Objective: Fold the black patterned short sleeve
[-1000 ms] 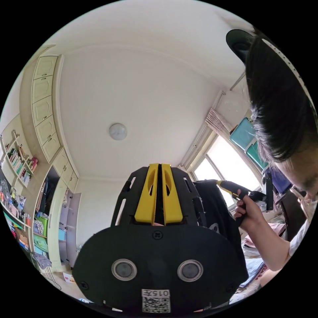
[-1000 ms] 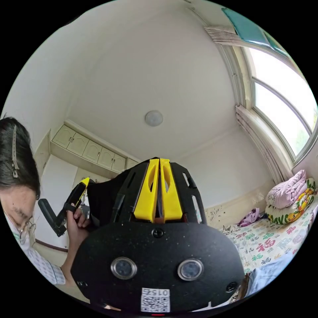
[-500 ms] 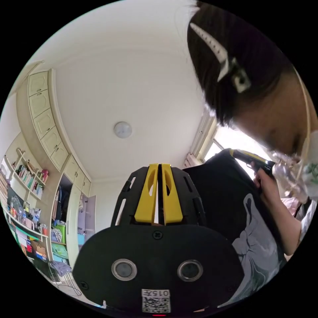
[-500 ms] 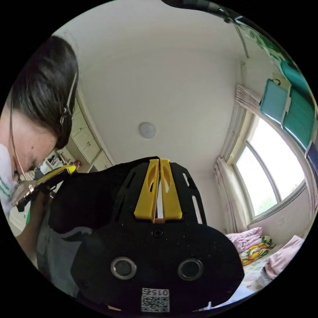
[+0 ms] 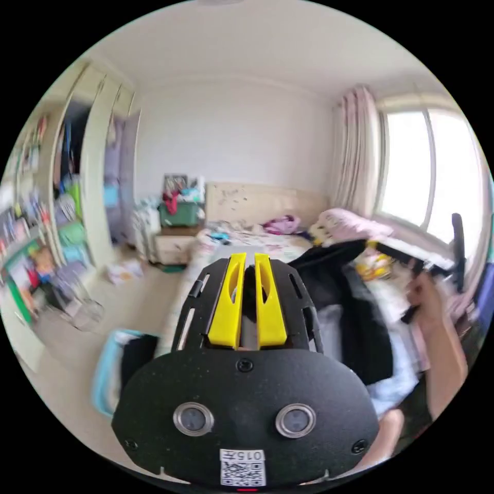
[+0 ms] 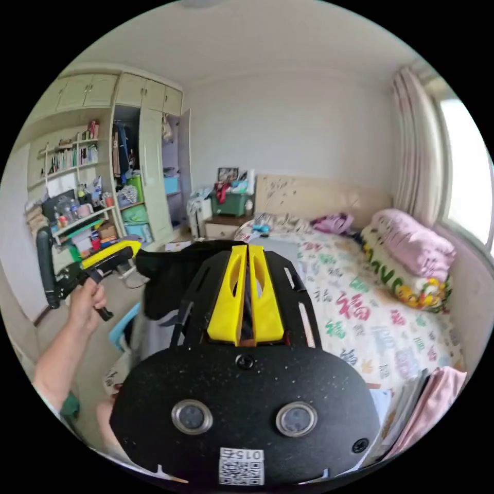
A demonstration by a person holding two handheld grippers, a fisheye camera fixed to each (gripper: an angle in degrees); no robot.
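Both grippers have swung down from ceiling to bed (image 6: 370, 319). Left gripper (image 5: 247, 272) and right gripper (image 6: 248, 267): fingers closed on black patterned short sleeve (image 6: 170, 272), stretched between them, airborne. Risk: your thin pinch slips; the shirt drops bunched.

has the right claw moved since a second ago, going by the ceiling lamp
Yes. The right claw has tipped downward: the ceiling lamp that sat just above its jaws earlier is out of frame, and it now aims at the bed, still gripping the black shirt.
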